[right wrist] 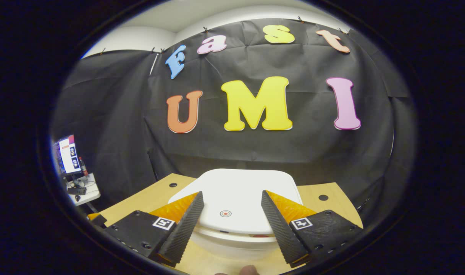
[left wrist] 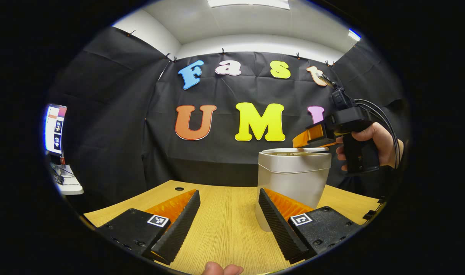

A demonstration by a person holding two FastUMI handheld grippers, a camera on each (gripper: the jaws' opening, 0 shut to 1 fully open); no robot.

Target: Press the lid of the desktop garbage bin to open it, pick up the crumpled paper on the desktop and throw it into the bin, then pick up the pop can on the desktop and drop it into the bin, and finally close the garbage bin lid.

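Wooden desktop [left wrist: 225, 225] underfoot, black cloth wall behind, a small side table with a lit monitor [left wrist: 55, 129] off at the far left edge. Standing on the desktop at right in the left gripper view: the pale garbage bin [left wrist: 293, 179], upright, lid [left wrist: 293, 151] slightly raised at the rim, interior hidden. Left gripper [left wrist: 228, 214] low over the desktop, jaws wide apart, nothing between them, its right finger overlapping the bin's lower wall in view. Right gripper [left wrist: 307, 138] farther off, held by a hand [left wrist: 373, 145] just above the bin's right rim. From the right gripper view: right gripper [right wrist: 232, 214] hovering over the white lid [right wrist: 236, 191], jaws spread, a small round mark [right wrist: 225, 213] on the lid between the fingers; contact with the lid unclear.
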